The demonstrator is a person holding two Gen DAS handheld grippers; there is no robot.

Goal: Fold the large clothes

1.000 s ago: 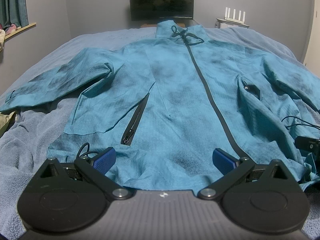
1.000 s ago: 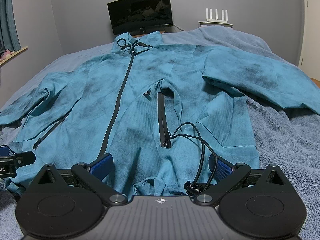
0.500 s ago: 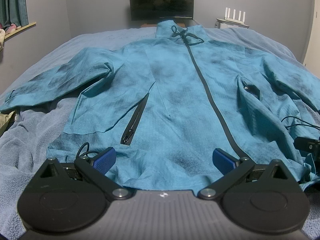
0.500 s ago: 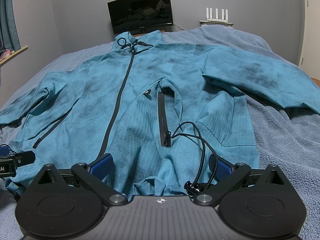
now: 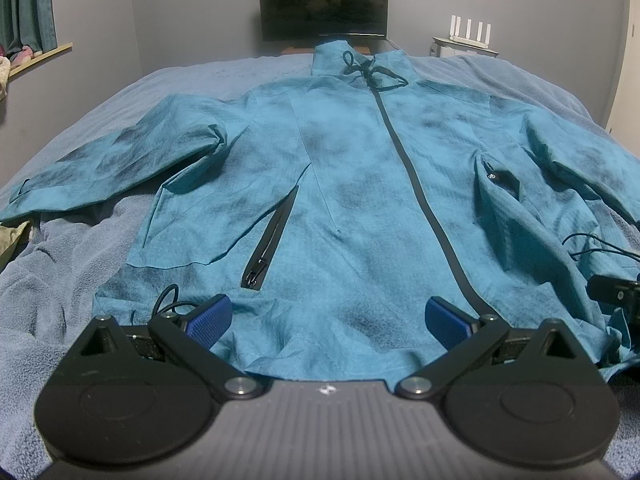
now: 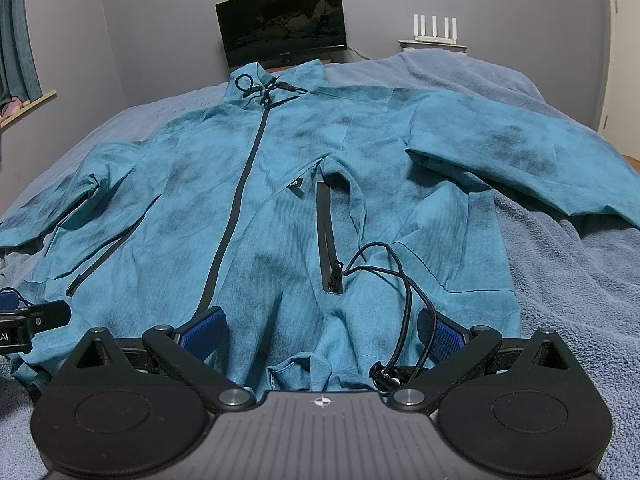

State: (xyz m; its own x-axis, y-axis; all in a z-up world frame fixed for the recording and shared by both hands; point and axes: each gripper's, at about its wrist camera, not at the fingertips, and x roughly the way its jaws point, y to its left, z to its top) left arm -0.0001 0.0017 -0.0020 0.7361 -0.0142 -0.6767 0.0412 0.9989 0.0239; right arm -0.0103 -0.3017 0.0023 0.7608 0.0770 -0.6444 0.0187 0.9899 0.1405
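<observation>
Both wrist cameras sit low and close at the jacket's [image 5: 360, 208] hem, facing its collar and the monitor [image 6: 282, 24]; the views share the jacket's zipped front.

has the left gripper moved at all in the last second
No. In the left wrist view the left gripper sits at the jacket hem just as before, and the monitor is framed the same.

One teal jacket [image 5: 360, 200] is seen spread on one bed [image 5: 72, 280] ahead of the fingers, with two sleeves, one front zipper [image 5: 420, 184] and two pocket zippers. Beyond it, one dark monitor [image 5: 323, 5] and one white router [image 5: 466, 34] with four antennas are counted. Two grippers are counted, each with two blue-padded fingers [image 6: 206, 330].
</observation>
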